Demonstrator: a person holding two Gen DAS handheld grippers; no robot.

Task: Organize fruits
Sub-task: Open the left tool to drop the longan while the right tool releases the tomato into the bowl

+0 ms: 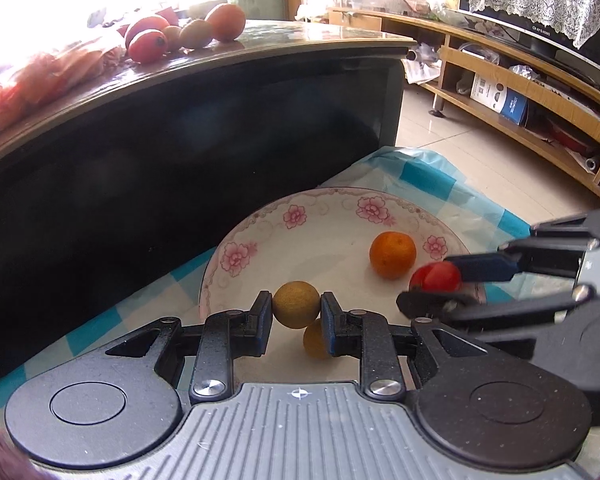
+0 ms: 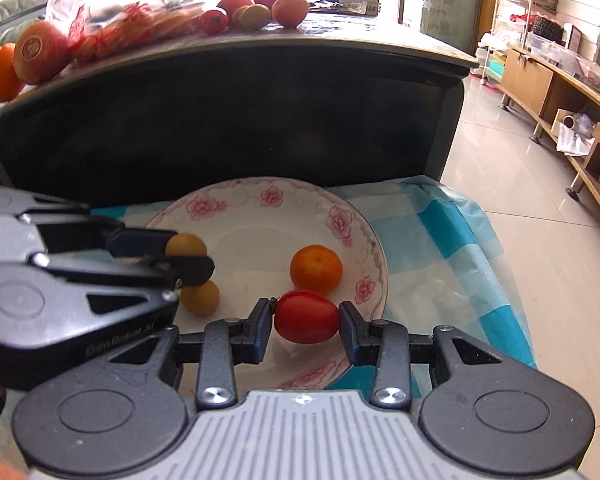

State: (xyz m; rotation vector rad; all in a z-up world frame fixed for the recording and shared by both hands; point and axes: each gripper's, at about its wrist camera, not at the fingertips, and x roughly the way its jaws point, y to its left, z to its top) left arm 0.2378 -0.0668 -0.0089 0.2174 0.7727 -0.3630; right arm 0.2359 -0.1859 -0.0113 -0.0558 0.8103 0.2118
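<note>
A white plate point(image 1: 260, 248) point(image 2: 256, 236) with pink flowers lies on a blue checked cloth. My left gripper point(image 1: 296, 310) point(image 2: 188, 254) is shut on a small tan round fruit point(image 1: 296, 304) point(image 2: 186, 245) just above the plate. A second tan fruit point(image 1: 314, 340) point(image 2: 200, 298) rests on the plate below it. My right gripper point(image 2: 306, 318) point(image 1: 436, 288) is shut on a small red tomato point(image 2: 306, 316) point(image 1: 436, 276) over the plate's near right rim. An orange mandarin point(image 1: 392, 255) point(image 2: 316, 269) sits on the plate.
A dark glossy table point(image 1: 260, 52) point(image 2: 340, 44) rises behind the plate, carrying more fruit point(image 1: 188, 32) point(image 2: 256, 10) and red plastic bags point(image 2: 132, 24). A wooden TV bench point(image 1: 520, 92) runs along the right, across a tiled floor point(image 2: 520, 184).
</note>
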